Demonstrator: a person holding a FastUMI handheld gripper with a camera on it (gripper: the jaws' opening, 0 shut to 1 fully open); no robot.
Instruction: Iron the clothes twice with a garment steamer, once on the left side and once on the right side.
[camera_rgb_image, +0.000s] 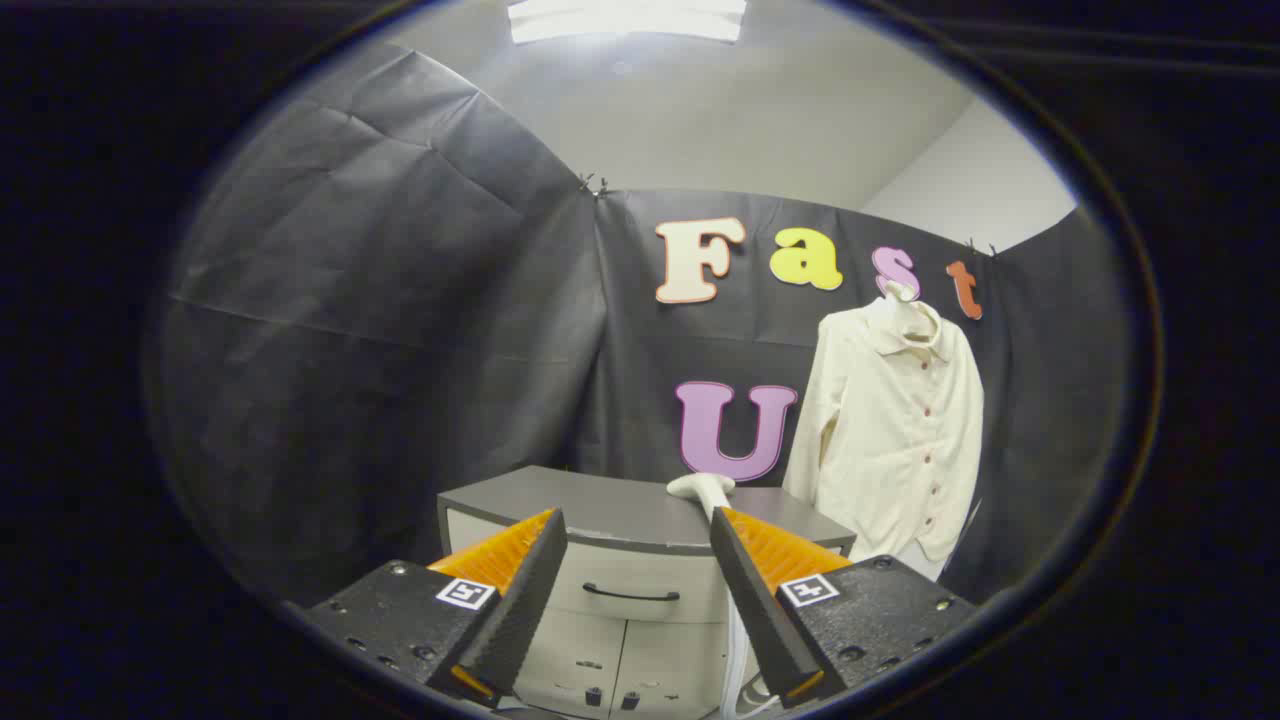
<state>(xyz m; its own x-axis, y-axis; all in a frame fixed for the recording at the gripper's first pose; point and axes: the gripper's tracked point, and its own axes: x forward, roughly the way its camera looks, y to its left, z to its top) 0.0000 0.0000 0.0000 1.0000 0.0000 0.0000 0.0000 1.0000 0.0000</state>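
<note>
Gripper view: hand-held gripper (638, 528) open; one shirt (893, 430), one steamer (702, 487).

Black cloth walls (400, 300) close the booth, pinned together at a seam toward 12 o'clock. Above them runs a pale ceiling (720, 110) with a bright rectangular light panel (627, 18), and a white room wall (985, 185) shows at 2 o'clock. Low ahead stands a grey-topped desk (600, 500) with a drawer (630, 590), its dark handle (630, 596), and cabinet doors (610, 660) beneath.
</note>
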